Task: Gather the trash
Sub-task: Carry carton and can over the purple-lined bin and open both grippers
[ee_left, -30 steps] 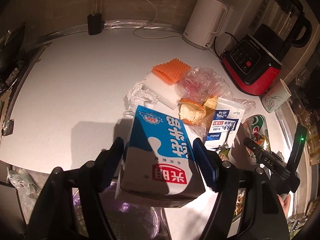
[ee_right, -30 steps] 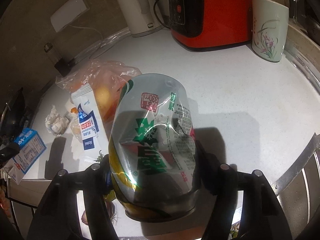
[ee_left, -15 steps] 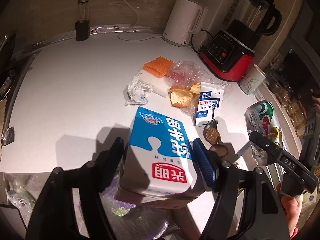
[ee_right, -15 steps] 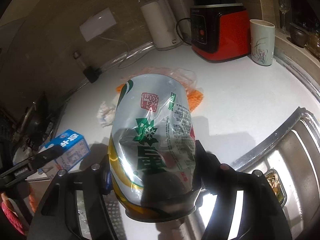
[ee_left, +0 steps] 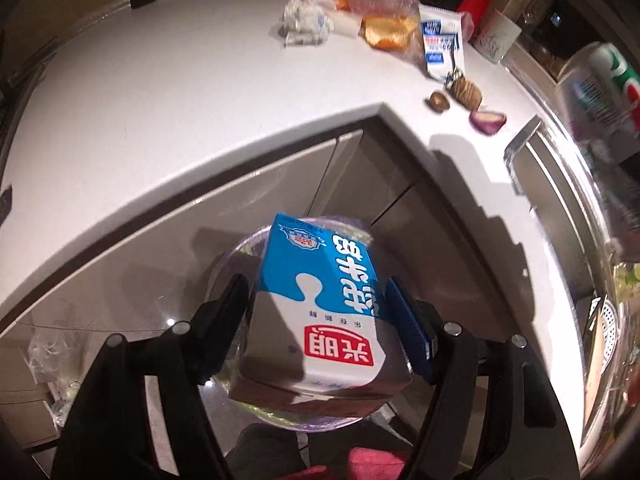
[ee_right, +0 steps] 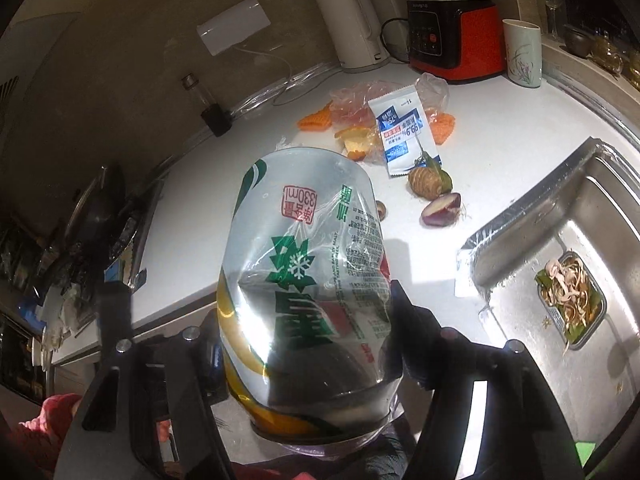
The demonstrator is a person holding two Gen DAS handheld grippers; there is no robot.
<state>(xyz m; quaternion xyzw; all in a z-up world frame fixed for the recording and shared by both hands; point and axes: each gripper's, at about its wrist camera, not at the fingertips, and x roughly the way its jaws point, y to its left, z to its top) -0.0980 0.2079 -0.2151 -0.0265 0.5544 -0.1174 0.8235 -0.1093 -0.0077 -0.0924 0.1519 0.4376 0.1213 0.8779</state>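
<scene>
The left gripper [ee_left: 320,320] has its fingers [ee_left: 408,328] spread fairly wide and pressed against the two sides of a blue-and-white milk carton [ee_left: 320,304], which fills the whole gap between them. The carton is printed with white Chinese characters and a red label, and its far end points away from the fingers. Directly beyond and below the fingers sits a round bin lined with a purple bag [ee_left: 240,256], in front of the grey cabinet doors [ee_left: 280,176] under the white table [ee_left: 160,88].

The right gripper [ee_right: 308,320] also has its fingers [ee_right: 404,320] set fairly wide, clamped on a dented silver beer can [ee_right: 304,280] with green characters and a yellow band near its base; the can stands up between the fingers and hides much of what lies ahead. Beyond the fingers on the table lie a wipes packet [ee_right: 402,132], orange peel [ee_right: 354,142], a crumpled clear plastic bag [ee_right: 360,100], a taro root [ee_right: 428,180] and a cut onion half [ee_right: 442,208]. To the right of the fingers is a steel sink [ee_right: 560,272]; far ahead stand a white kettle [ee_right: 356,28], a red blender base [ee_right: 456,36] and a cup [ee_right: 522,52]
</scene>
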